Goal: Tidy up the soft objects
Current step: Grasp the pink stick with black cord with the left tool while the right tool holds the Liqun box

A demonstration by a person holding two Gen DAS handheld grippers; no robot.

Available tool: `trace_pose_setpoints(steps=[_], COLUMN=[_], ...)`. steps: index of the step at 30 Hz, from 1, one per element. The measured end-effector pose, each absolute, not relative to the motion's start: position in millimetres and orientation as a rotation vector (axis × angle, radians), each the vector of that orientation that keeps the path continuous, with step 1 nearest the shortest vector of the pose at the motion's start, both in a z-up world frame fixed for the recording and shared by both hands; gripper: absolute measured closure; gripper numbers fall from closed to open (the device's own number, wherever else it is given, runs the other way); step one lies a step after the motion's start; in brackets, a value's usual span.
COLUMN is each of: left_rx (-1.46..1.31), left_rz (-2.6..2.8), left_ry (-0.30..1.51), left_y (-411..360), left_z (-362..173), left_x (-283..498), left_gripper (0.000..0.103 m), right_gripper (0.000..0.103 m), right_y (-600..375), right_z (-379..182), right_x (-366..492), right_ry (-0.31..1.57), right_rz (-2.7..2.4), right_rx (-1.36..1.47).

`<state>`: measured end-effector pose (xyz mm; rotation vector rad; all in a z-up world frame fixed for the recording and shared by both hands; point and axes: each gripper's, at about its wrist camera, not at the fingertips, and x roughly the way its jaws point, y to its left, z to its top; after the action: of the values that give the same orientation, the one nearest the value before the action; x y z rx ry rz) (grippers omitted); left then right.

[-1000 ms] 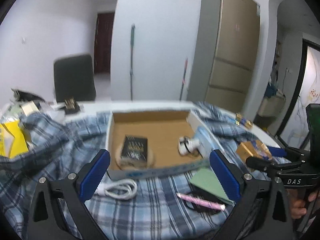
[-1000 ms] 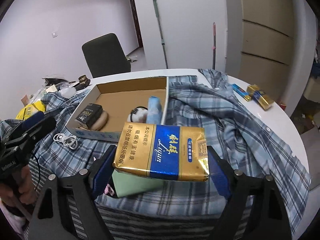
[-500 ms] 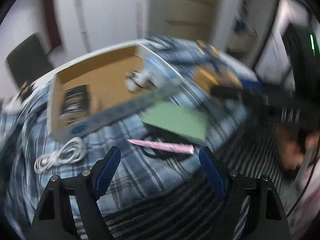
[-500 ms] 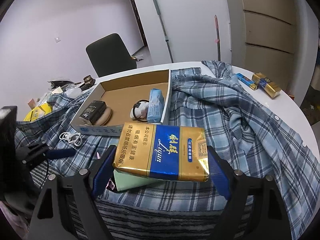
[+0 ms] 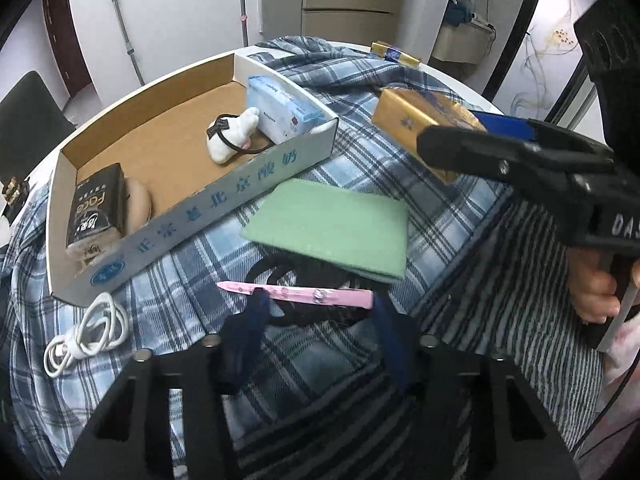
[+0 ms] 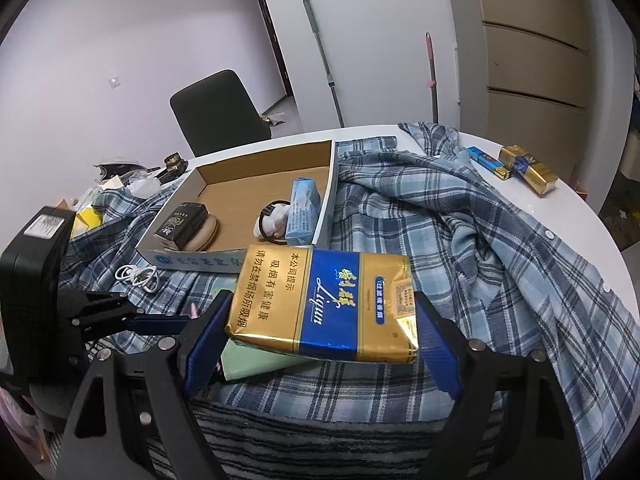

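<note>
My right gripper (image 6: pixel 320 332) is shut on a gold and blue cigarette carton (image 6: pixel 324 304), held above the plaid cloth; the carton also shows in the left wrist view (image 5: pixel 424 120). My left gripper (image 5: pixel 316 336) is open, its blue fingers low over a pink pen (image 5: pixel 296 293) lying on a black band. A green pad (image 5: pixel 332 228) lies just beyond. The cardboard box (image 5: pixel 200 204) holds a black tissue pack (image 5: pixel 94 210), a white soft toy (image 5: pixel 232 138) and a blue tissue pack (image 5: pixel 280 106).
A white cable (image 5: pixel 86 334) lies on the plaid shirt (image 6: pixel 460 216) left of my left gripper. Two small cigarette packs (image 6: pixel 528 168) sit at the table's far right edge. A black chair (image 6: pixel 220 114) stands behind the table. Clutter lies at far left.
My left gripper has swung down and right toward the pink pen and its jaws have narrowed. My right gripper holds the carton almost still.
</note>
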<state>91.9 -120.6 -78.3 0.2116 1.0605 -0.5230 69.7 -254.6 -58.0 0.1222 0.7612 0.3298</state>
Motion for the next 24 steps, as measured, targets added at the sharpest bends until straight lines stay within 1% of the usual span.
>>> trace_pose_setpoints(steps=[10,11,12,18,24], left_rx=[0.242,0.241,0.233,0.239,0.199], left_rz=[-0.521,-0.520,-0.518,-0.531,-0.532], left_ry=[1.110,1.107,1.099,1.062,0.965], left_y=[-128.8,-129.0,-128.8,-127.1,-114.6], left_z=[-88.5,-88.3,-87.2,-78.9,-51.5], left_x=[101.5,101.7,101.7,93.5,78.0], left_gripper=[0.051,0.064,0.065,0.069,0.069], right_gripper=[0.018,0.018,0.018,0.018,0.018], right_y=[-255.9,-255.5,-255.3,-254.9,-254.6], right_z=[-58.6,-58.8,-59.1,-60.4,-53.9], right_x=[68.4,68.2,67.9,69.3,65.2], right_ry=[0.758,0.757,0.757,0.760,0.710], right_rz=[0.336,0.334,0.333,0.328,0.319], right_rx=[0.120,0.117,0.115,0.108,0.096])
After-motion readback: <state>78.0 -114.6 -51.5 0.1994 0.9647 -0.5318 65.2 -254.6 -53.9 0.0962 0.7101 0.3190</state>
